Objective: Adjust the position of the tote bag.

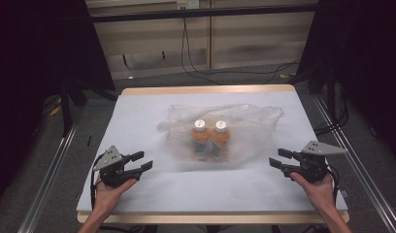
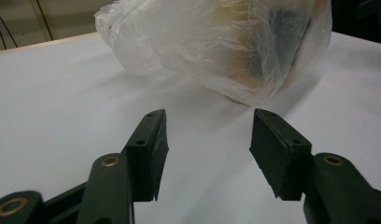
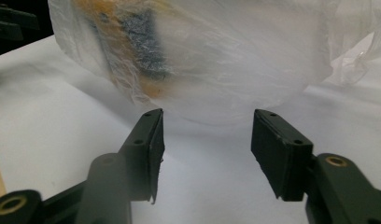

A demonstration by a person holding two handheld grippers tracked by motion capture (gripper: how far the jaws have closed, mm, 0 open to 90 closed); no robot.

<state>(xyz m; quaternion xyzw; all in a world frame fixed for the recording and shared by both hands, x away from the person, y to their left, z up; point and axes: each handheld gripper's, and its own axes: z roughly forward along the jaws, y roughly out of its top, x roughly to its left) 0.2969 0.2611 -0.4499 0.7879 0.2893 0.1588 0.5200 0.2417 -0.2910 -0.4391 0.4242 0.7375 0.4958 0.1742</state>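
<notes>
A thin see-through plastic bag [image 1: 237, 128] lies in the middle of the white table [image 1: 142, 111]. Inside it stand two orange bottles [image 1: 209, 137] with white caps, side by side. My left gripper [image 1: 142, 161] hovers at the bag's left, near the table's front, its jaws apart with nothing between them. The bag [image 2: 212, 46] rises just ahead of my left gripper [image 2: 208, 149]. My right gripper [image 1: 278, 159] is on the bag's right side, jaws also apart and empty. In the right gripper view the bag [image 3: 216, 60] looms close beyond my right gripper [image 3: 207, 149], orange and dark shapes showing through.
The table's wooden front edge [image 1: 210, 218] runs under the person's forearms. Black stands and cables [image 1: 196, 63] lie on the floor behind the table. Metal rails [image 1: 50, 170] flank it on both sides.
</notes>
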